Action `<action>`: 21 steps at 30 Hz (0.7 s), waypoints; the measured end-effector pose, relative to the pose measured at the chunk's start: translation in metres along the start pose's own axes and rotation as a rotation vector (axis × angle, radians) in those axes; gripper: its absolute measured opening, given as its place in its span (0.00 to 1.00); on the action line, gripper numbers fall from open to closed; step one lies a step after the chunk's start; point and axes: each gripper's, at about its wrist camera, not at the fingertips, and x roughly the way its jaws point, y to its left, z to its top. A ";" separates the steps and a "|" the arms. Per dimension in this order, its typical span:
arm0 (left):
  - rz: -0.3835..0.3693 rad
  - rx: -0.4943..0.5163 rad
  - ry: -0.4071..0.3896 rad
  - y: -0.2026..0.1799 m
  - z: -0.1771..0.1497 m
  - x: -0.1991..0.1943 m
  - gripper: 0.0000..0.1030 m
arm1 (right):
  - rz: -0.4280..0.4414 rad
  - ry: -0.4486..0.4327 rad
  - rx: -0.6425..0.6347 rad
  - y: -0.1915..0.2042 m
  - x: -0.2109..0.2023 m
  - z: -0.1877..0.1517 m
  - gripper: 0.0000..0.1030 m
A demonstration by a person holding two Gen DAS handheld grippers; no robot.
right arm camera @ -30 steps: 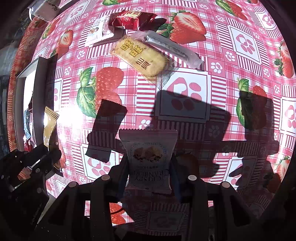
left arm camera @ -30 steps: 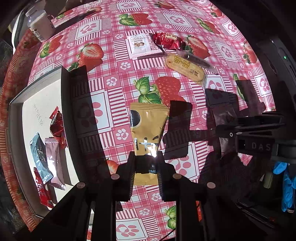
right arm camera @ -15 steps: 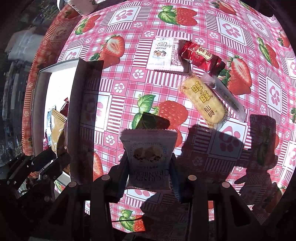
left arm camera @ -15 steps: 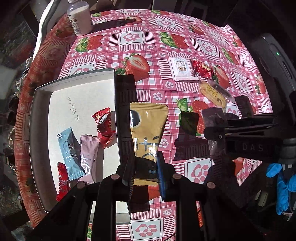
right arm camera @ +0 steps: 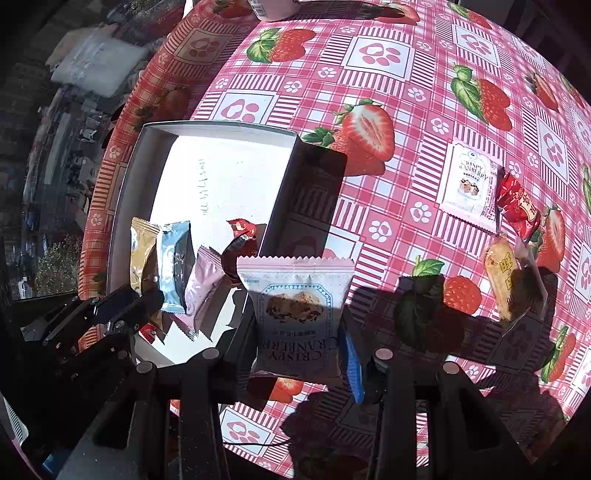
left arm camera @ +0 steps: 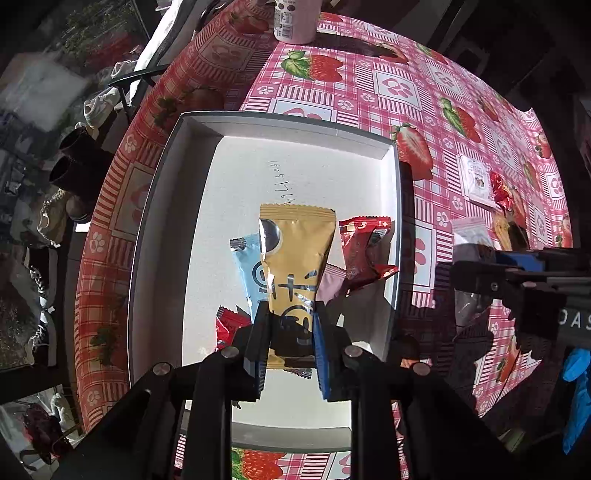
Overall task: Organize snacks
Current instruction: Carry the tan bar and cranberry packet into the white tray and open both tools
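My left gripper [left arm camera: 290, 314] is shut on a gold snack packet [left arm camera: 295, 251] and holds it over the white tray [left arm camera: 295, 122]. The tray holds a light blue packet [left arm camera: 249, 266], a pink packet [left arm camera: 332, 286] and red packets [left arm camera: 364, 247]. My right gripper [right arm camera: 297, 332] is shut on a white Crispy Cranberry packet [right arm camera: 297, 295], above the tablecloth just right of the tray [right arm camera: 221, 127]. The left gripper [right arm camera: 122, 306] with the gold packet [right arm camera: 142, 247] shows at left in the right wrist view. The right gripper [left arm camera: 517, 273] shows at right in the left wrist view.
On the strawberry tablecloth to the right lie a second Crispy Cranberry packet [right arm camera: 469, 184], a red packet [right arm camera: 519, 205], a yellow cracker packet [right arm camera: 508, 280] and a clear stick packet [right arm camera: 532, 266]. A white bottle [left arm camera: 295, 18] stands at the table's far edge.
My left gripper carried the gold packet left from the tablecloth to above the tray. My right gripper moved left with the cranberry packet, closer to the tray's right wall.
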 end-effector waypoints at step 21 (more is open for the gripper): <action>0.020 -0.061 0.065 0.042 -0.013 0.023 0.23 | 0.053 0.073 -0.038 0.064 0.041 0.020 0.42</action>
